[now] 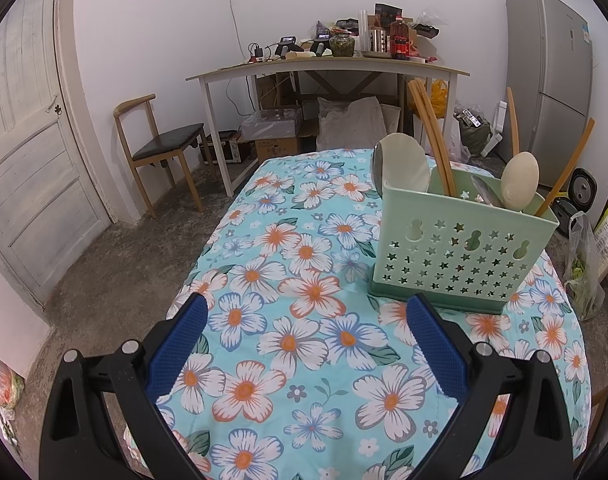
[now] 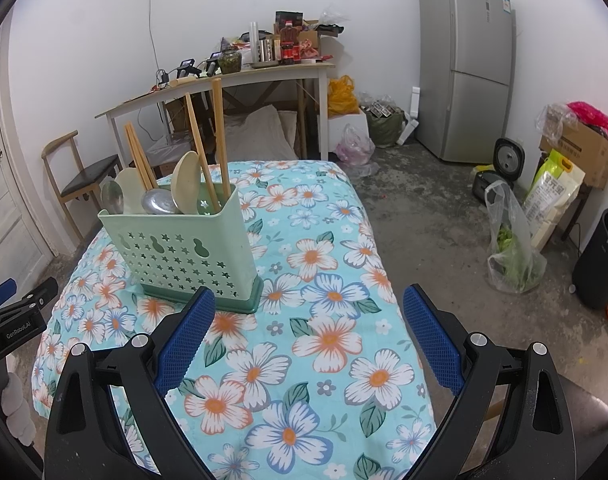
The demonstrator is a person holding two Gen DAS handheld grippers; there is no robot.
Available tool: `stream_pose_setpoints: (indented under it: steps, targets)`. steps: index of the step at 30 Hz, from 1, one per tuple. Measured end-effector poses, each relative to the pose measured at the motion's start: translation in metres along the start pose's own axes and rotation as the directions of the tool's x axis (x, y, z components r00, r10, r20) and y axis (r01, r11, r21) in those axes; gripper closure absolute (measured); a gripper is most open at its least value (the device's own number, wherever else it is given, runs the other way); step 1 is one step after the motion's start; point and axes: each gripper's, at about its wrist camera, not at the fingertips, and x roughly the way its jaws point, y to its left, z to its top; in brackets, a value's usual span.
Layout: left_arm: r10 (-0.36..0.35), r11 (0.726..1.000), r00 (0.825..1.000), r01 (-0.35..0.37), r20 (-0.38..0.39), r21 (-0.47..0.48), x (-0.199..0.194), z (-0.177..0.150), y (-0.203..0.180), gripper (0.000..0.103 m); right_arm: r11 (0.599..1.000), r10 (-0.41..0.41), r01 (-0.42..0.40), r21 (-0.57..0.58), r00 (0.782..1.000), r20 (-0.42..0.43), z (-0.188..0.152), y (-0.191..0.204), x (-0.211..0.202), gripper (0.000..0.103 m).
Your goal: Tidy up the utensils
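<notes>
**Meanwhile, both claws hang open over the flowered worktop**

Up close, we see the left claw (image 1: 306,312) spread wide, its blue pads (image 1: 175,348) gripping nothing and touching nothing, hovering above the floral cloth of the worktop (image 1: 263,240). Our right claw (image 2: 308,304) is parted just as far and equally empty. Between them, near the tips, the green utensil holder (image 1: 462,248) stands upright on the cloth. Already inside it: pale spoons (image 2: 185,184), a metal ladle (image 2: 159,202) and wooden chopsticks (image 2: 219,140), handles and bowls poking above the rim. Behind, we can make out a cluttered side table (image 1: 328,65), a chair (image 1: 159,148) and a grey fridge (image 2: 466,64).
</notes>
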Motion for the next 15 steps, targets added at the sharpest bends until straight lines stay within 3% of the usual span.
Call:
stream_pose_setpoints:
  steps: [15]
  targets:
    - [0.000, 1.000, 1.000, 0.000, 0.001, 0.003, 0.0001, -0.0008, -0.0030, 0.006, 1.000, 0.001, -0.001, 0.001, 1.000, -0.001, 0.0001, -0.0002, 0.0004, 0.012]
